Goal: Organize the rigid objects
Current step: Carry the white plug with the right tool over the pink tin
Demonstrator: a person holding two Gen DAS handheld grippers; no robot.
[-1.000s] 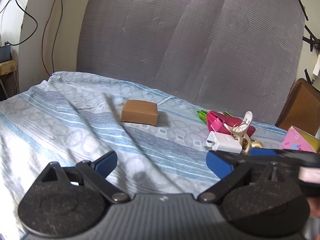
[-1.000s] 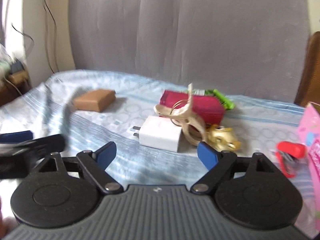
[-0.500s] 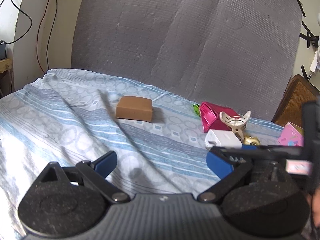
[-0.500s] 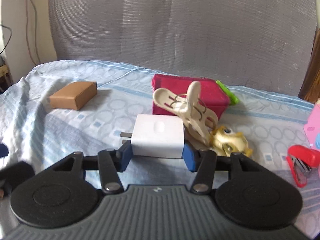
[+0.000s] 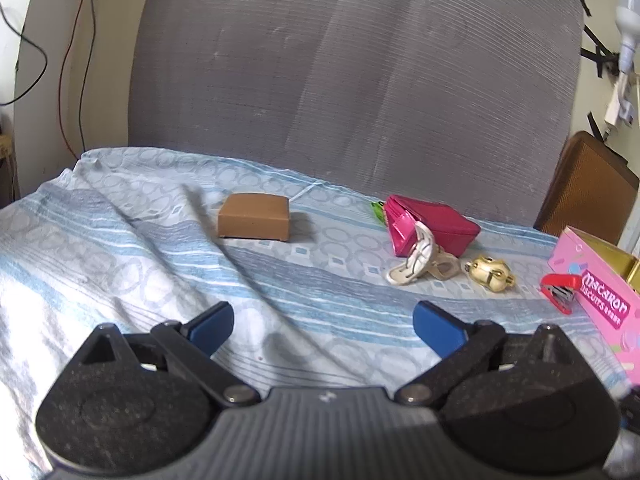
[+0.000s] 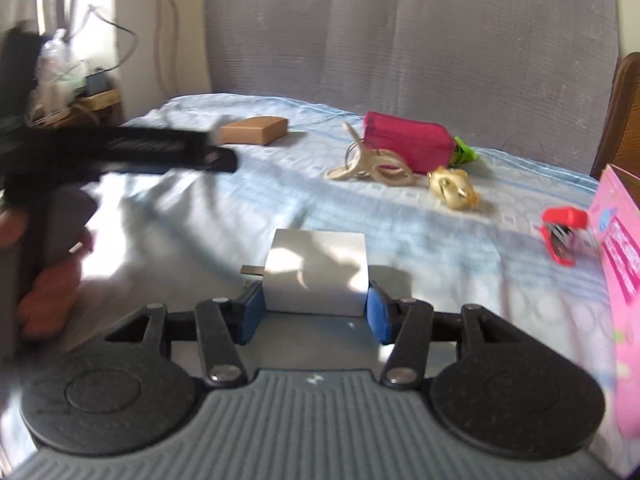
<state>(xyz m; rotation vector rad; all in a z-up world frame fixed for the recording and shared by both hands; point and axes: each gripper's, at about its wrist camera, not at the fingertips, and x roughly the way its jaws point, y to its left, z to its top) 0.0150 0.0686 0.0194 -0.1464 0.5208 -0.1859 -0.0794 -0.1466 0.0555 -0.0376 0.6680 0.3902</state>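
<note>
white charger clamped between right claw pads, seemingly lifted

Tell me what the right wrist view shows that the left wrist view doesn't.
Right only: the white charger clamped in the right gripper, and the left gripper's dark body at left. Left only: the open left gripper, holding nothing, and a lamp at upper right. Both: brown box, red pouch, clip, gold toy, stapler, pink box.

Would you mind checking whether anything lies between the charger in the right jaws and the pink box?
Only the red stapler lies near that path, right beside the pink box. The charger is lifted in the right gripper, so it likely clears it.
</note>
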